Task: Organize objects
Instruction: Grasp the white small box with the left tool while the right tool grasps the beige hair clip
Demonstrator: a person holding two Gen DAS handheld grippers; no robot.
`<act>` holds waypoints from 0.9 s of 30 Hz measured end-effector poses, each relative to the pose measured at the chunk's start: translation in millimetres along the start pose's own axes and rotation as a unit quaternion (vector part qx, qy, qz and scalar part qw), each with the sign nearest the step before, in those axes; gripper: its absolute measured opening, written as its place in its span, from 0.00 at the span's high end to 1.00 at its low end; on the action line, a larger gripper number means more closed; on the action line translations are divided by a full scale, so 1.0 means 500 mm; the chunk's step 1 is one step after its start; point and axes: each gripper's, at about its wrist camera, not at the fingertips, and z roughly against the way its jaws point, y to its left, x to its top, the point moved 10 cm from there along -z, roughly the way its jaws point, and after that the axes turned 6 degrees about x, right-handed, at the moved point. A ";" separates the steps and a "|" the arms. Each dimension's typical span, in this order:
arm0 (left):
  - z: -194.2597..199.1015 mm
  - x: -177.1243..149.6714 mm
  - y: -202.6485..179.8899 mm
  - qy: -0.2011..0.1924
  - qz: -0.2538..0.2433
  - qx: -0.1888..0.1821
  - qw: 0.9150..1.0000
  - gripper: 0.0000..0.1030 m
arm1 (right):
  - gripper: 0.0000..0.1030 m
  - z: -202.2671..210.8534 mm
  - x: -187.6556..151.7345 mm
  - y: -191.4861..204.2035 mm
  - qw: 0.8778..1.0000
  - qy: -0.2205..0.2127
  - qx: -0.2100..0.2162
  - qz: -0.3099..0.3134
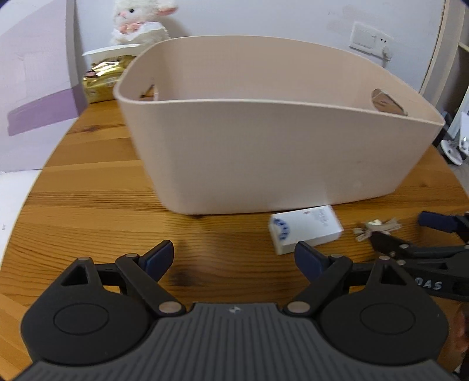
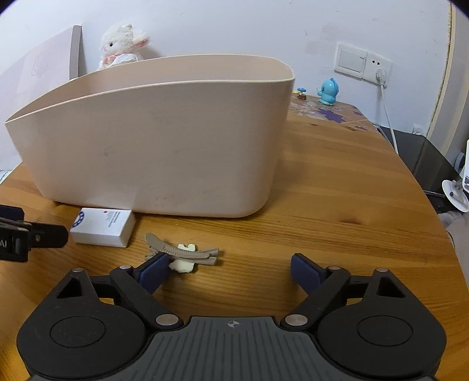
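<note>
A beige plastic bin stands on the wooden table; it also shows in the right wrist view. A small white box with a blue emblem lies in front of it, also in the right wrist view. A grey hair clip with a cream ornament lies right of the box; it shows small in the left wrist view. My left gripper is open and empty, just left of the box. My right gripper is open and empty; its left finger touches the clip's near end.
A white plush lamb and a gold packet sit behind the bin at the left. A blue figurine and a patterned mat are at the back right. A wall socket with a white cable is on the wall.
</note>
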 end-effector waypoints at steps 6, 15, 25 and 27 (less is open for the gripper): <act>-0.005 0.021 -0.036 -0.001 0.010 -0.008 1.000 0.12 | 0.09 0.014 0.005 0.016 0.999 0.005 0.029 -0.019; -0.052 0.042 -0.070 0.016 0.034 -0.014 0.999 0.12 | 0.05 -0.010 0.014 0.043 1.000 -0.004 -0.006 -0.002; -0.065 0.040 -0.092 0.025 0.024 -0.015 0.999 0.10 | 0.12 -0.008 0.023 0.026 1.000 -0.011 -0.014 -0.011; -0.067 0.039 -0.088 0.022 0.012 0.000 1.000 0.12 | 0.19 -0.005 0.025 0.024 1.000 -0.015 -0.013 -0.015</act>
